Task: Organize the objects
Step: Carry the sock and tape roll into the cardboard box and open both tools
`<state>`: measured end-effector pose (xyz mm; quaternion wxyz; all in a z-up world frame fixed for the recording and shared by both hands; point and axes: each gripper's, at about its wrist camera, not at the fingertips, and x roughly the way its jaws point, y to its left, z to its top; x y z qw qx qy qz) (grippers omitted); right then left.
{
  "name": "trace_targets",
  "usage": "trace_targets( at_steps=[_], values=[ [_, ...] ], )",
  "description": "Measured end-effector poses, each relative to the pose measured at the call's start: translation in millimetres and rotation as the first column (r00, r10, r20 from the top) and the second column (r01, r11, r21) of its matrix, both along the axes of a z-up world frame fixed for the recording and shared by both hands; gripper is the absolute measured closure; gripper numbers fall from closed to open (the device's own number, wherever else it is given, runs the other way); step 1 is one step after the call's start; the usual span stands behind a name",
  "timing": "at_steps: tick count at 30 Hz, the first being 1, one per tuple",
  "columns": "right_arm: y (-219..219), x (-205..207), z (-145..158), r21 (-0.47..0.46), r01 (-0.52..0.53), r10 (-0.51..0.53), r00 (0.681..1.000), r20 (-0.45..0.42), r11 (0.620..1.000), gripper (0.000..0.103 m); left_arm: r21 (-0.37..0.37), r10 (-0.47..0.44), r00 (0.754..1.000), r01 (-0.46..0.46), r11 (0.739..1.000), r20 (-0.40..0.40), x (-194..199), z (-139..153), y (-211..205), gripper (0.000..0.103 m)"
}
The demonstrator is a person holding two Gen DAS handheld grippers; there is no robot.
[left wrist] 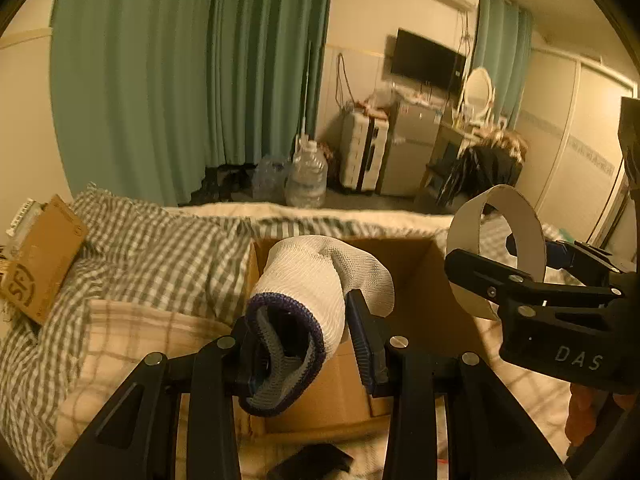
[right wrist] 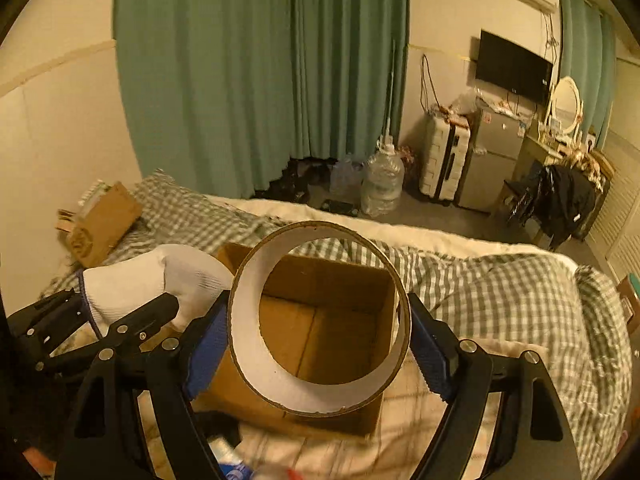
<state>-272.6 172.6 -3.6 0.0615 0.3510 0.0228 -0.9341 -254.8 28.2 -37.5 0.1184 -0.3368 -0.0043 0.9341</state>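
Observation:
My left gripper is shut on a white knit glove with a dark blue cuff and holds it above an open cardboard box on the bed. My right gripper is shut on a wide cardboard tape ring, white inside, and holds it over the same box. The ring and the right gripper show at the right of the left wrist view. The glove shows at the left of the right wrist view. The box looks empty inside.
The box sits on a bed with a green checked blanket and a cream plaid cover. A brown parcel lies at the bed's far left. Small dark items lie by the box. Water jugs, suitcase, fridge stand beyond.

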Motion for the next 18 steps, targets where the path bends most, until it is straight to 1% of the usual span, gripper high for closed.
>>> trace_targets(
  at_steps=[1,3,4,5,6,7,8,9,10,12,14,18],
  values=[
    [2.0,-6.0,-7.8,0.0,0.005,-0.005,1.0,0.011,1.0,0.022,-0.015,-0.001,1.0,0.001,1.0,0.006,-5.3,-10.1,3.0,0.067],
    [5.4,-13.5,-25.6,0.005,0.012,-0.012,1.0,0.026,1.0,0.022,-0.031,-0.008,1.0,0.008,0.999,0.006,-8.6,-20.3,6.0,0.067],
    [7.7,-17.2,-32.0,0.001,0.014,-0.014,0.999,0.03,1.0,0.022,-0.035,-0.009,1.0,0.009,0.999,0.004,-10.5,-26.9,6.8,0.064],
    [11.5,-19.5,-37.9,-0.009,0.016,-0.016,0.999,0.032,1.0,0.021,-0.031,-0.008,1.0,0.008,0.999,0.006,-10.6,-30.7,6.5,0.055],
    [14.7,-21.7,-41.8,-0.019,0.018,-0.018,0.999,0.036,1.0,0.02,-0.027,-0.009,1.0,0.01,1.0,0.008,-10.2,-33.6,6.0,0.047],
    [16.7,-23.8,-44.2,-0.024,0.018,-0.017,0.999,0.043,1.0,0.018,-0.024,-0.002,1.0,0.003,1.0,0.01,-9.9,-36.0,4.8,0.025],
    [18.3,-24.3,-45.5,-0.016,0.019,-0.019,0.999,0.049,1.0,0.013,-0.027,0.011,1.0,-0.01,1.0,0.009,-8.5,-35.7,2.3,0.007],
    [19.8,-21.8,-44.5,-0.003,0.03,-0.03,0.999,0.038,1.0,0.004,-0.027,0.022,1.0,-0.022,0.999,-0.003,-4.7,-34.1,0.4,0.003],
    [18.6,-18.1,-41.4,0.014,0.047,-0.047,0.999,0.018,0.999,0.0,-0.024,0.025,1.0,-0.025,0.999,-0.013,-0.8,-31.5,-1.7,0.003],
    [19.8,-9.6,-31.1,0.034,0.058,-0.058,0.998,-0.003,0.998,0.0,-0.019,0.026,1.0,-0.027,0.999,-0.014,8.6,-23.5,-7.3,0.003],
    [22.4,5.1,-16.8,0.027,0.077,-0.076,0.997,-0.02,0.997,0.0,-0.015,0.038,0.999,-0.038,0.999,-0.012,19.6,-13.9,-12.3,0.003],
    [30.6,50.2,11.0,-0.003,0.083,-0.083,0.996,-0.044,0.997,0.0,-0.026,0.059,0.997,-0.061,0.998,-0.057,60.7,9.3,-27.8,0.003]
  ],
)
